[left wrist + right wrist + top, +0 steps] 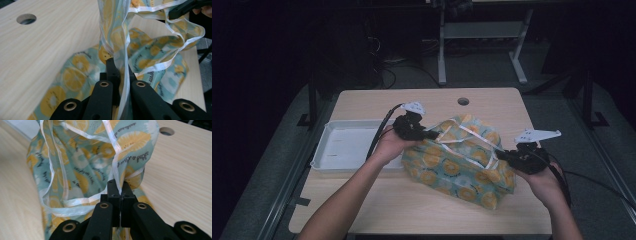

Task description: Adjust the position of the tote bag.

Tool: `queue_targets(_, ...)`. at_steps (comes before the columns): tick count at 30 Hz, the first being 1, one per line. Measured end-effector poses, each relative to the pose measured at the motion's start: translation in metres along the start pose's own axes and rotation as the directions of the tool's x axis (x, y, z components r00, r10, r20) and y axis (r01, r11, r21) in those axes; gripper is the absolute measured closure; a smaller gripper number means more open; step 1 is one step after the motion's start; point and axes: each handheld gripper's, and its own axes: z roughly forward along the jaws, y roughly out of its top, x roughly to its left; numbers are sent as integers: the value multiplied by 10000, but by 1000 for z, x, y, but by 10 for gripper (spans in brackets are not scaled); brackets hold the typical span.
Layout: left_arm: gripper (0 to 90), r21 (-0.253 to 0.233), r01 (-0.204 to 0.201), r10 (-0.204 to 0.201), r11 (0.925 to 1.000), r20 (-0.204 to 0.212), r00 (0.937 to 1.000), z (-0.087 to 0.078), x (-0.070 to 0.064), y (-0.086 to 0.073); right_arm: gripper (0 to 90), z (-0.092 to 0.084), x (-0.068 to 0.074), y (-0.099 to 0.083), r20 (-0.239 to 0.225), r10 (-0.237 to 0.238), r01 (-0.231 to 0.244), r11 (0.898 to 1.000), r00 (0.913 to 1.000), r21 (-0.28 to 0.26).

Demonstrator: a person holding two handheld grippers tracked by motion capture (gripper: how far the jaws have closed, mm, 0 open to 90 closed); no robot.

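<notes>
- A lemon-print cloth (459,162), teal with yellow slices and a white ribbon hem, lay bunched on the right half of the table (377,200), just right of a white tray (344,145).
- The left tongs (432,134) were clamped on the cloth's edge at its upper left, with the sheer fabric pinched between the jaws and rising in a twisted column in the left gripper view.
- The right tongs (504,155) were clamped on the white hem (113,160) at the cloth's right side, the jaws together with only the thin ribbon between them.
- Both edges were lifted off the table while the middle sagged and rested on it.
- Risk: the right tongs held little more than the hem, so a firm pull apart could slide the slick ribbon out of the jaws and drop that side.
- Risk: the fabric at the left tongs looked twisted, so spreading it might leave a fold or roll locked in instead of a flat sheet.
- Risk: loose loops of hem (67,206) hung below the grip and could snag on a jaw or tangle as the hands moved.
- Risk: the cloth's left edge lay touching or just beside the tray, so a drag to the left could catch its rim and shift it.
</notes>
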Motion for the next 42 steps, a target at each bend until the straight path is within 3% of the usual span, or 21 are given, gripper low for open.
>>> queue_targets(6, 895, -69, -229, 231, 9997, 185, 9996, -11, -18, -16, 894, -5, 20, -6, -334, -349, 351, 9994, 9988, 54)
queue_targets(11, 895, 145, -212, 206, 9997, 399, 9990, -14, -26, -33, 894, -3, 35, -18, -890, -326, 345, 9992, 9955, 207)
queue_targets(15, 895, 300, -165, 148, 9994, 546, 9984, -15, -32, -46, 893, -1, 43, -23, -1041, -415, 462, 9980, 9937, 434)
queue_targets(22, 894, 526, -194, 155, 9984, 731, 9972, -17, -43, -67, 893, 2, 59, -33, -1590, -639, 743, 9954, 9852, 603)
queue_targets(27, 893, 733, -121, 52, 9972, 940, 9956, -15, -51, -82, 893, 12, 74, -43, -2113, -799, 1018, 9903, 9741, 947)
queue_targets(34, 893, 1132, -144, 27, 9935, 1027, 9947, -9, -55, -96, 893, 20, 84, -50, -2617, -864, 1220, 9849, 9613, 1228)
queue_targets(42, 891, 1594, -445, 327, 9862, 759, 9966, 7, -55, -98, 893, 33, 83, -57, -2480, -847, 1315, 9751, 9650, 1787)
